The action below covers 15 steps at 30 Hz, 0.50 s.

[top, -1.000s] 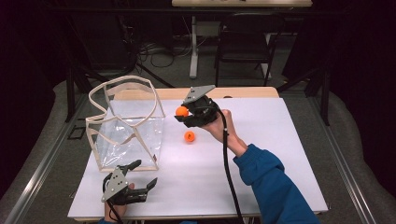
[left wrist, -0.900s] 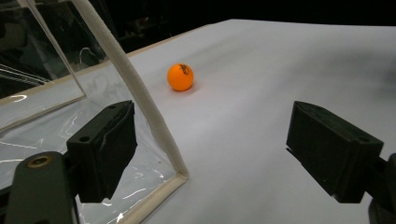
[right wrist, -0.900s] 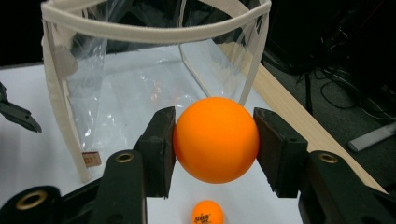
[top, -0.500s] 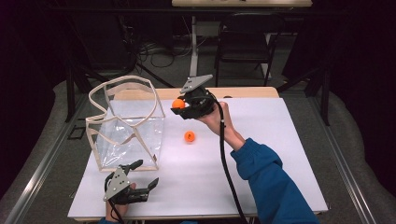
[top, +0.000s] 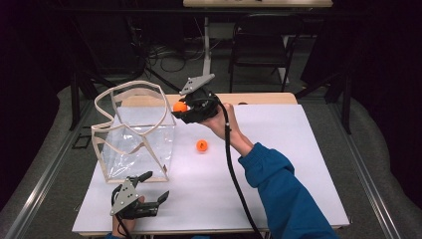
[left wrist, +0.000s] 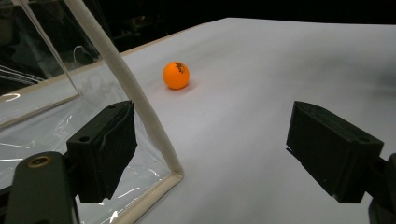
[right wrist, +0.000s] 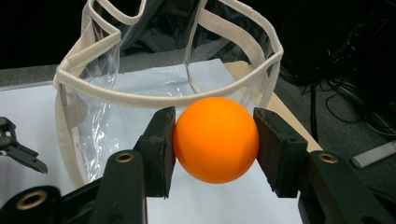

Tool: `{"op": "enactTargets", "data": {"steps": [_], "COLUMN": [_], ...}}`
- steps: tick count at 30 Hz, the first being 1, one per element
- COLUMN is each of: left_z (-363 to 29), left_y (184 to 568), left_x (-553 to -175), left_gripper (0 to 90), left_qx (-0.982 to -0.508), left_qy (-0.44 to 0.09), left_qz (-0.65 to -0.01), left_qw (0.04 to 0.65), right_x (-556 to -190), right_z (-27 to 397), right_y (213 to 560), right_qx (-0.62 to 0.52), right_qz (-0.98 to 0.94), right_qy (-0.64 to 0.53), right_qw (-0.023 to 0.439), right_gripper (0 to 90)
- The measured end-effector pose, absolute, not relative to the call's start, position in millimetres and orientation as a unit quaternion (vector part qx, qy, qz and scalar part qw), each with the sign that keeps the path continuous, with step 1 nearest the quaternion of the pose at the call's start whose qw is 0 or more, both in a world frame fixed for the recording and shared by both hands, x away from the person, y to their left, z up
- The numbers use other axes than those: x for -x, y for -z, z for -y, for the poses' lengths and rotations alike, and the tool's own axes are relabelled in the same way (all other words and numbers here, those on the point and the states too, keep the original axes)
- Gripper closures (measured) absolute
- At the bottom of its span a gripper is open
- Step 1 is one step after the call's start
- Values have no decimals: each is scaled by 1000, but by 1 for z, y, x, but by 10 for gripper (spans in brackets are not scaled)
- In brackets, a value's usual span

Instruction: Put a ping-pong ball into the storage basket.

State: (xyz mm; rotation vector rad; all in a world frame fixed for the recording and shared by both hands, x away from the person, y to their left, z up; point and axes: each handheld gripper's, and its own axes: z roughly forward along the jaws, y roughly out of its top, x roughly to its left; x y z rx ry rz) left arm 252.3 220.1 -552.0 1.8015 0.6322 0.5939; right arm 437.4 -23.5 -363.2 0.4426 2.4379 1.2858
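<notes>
- Right gripper [top: 183,110] clamps your small orange plastic ball [right wrist: 216,138], now lifted nearer the clear plastic bag with cream trim [top: 134,130]: drop comes next.
- Second orange ball [top: 201,145] waits on the white table [top: 278,164].
- Left gripper [top: 149,191] gapes wide, empty.

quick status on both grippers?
Left gripper: open, nothing between its jaws, beside the clear bag.
Right gripper: closed on an orange ball, held near the bag's rim.

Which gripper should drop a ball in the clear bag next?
Right. The right gripper already clamps an orange ball beside the clear plastic bag's cloth rim. The left gripper sits open at the bag's base.
</notes>
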Motion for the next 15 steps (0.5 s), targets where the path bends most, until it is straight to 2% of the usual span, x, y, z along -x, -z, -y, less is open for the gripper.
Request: {"op": "enactTargets", "data": {"steps": [15], "left_z": [-219], "left_y": [550], "left_x": [-252], "left_gripper": [157], "left_qx": [-760], "left_qy": [-253], "left_qz": [-259], "left_qw": [540], "right_x": [-444], "right_z": [7], "right_y": [358], "right_qx": [-154], "right_qz": [-856], "right_qy": [-464], "right_qw": [167], "right_gripper": [511]}}
